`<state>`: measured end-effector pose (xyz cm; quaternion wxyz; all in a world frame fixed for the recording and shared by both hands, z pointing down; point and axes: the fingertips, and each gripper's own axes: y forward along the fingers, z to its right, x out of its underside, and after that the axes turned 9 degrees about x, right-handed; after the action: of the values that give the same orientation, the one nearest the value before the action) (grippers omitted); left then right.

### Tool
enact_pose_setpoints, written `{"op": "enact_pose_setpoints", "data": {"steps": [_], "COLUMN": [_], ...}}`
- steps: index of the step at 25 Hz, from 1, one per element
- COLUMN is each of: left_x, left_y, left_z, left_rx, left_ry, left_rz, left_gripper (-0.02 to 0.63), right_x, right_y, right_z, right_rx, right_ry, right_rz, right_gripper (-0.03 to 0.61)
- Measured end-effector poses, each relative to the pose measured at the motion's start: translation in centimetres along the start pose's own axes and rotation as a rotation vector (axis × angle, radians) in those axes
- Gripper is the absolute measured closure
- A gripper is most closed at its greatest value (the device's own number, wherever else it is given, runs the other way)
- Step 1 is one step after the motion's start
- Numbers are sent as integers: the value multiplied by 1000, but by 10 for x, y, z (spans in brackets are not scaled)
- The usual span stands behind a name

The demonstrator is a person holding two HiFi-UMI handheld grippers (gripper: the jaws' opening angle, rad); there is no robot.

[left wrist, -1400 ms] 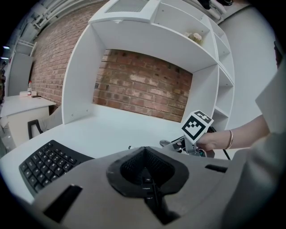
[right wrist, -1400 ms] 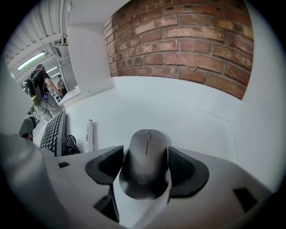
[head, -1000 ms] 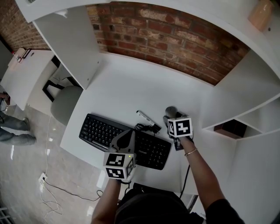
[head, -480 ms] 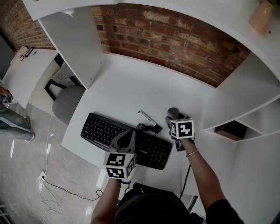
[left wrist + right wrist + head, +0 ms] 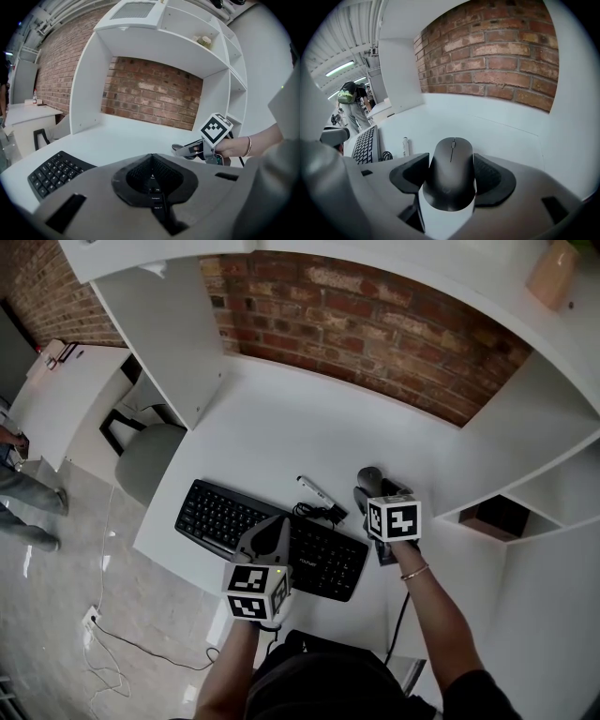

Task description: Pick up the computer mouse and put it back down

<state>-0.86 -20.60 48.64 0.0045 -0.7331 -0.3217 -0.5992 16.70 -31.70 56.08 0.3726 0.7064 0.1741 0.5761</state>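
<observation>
The dark grey computer mouse sits between the two black pads of my right gripper, which is shut on its sides. In the head view the mouse pokes out ahead of the right gripper, right of the keyboard over the white desk. I cannot tell whether the mouse touches the desk. My left gripper hovers over the keyboard's middle, its pads shut together with nothing in them. From the left gripper view I see the right gripper holding the mouse.
A black keyboard lies along the desk's near edge. A white marker pen and a coiled black cable lie just behind it. White shelf walls flank the desk, with a brick wall behind. A grey chair stands at left.
Both grippers hold almost the same places. The head view has drifted slightly, and a person on the floor at far left has shifted.
</observation>
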Motion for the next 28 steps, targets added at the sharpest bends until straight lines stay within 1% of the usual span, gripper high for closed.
{"op": "enact_pose_setpoints", "data": {"steps": [8,14,19,23,28], "left_x": [-8,-14,-18,-22,-28], "left_y": [-16,-37,-57,-69,-76], "left_z": [-8,-19,-38,-56,-86], "left_rx": [-60,-121,-157,-158,-148], "left_ry": [3,12,20,21,13], "left_rz": [22,35,46,58,67], "left_gripper": [604,604,604,604,604], "right_x": [-33,-63,-79,-91,-105], "right_y": [-16,-29,-39,-38,-26], "right_z": [-36,-80,-119,-150,-180], "right_rx": [-84,-173,-221,-236,-231], "right_ry": [-51,-102,-136,-160,-175], "right_rz": [54,113,145,154,150], "right_gripper": [291,291,291,291,291]}}
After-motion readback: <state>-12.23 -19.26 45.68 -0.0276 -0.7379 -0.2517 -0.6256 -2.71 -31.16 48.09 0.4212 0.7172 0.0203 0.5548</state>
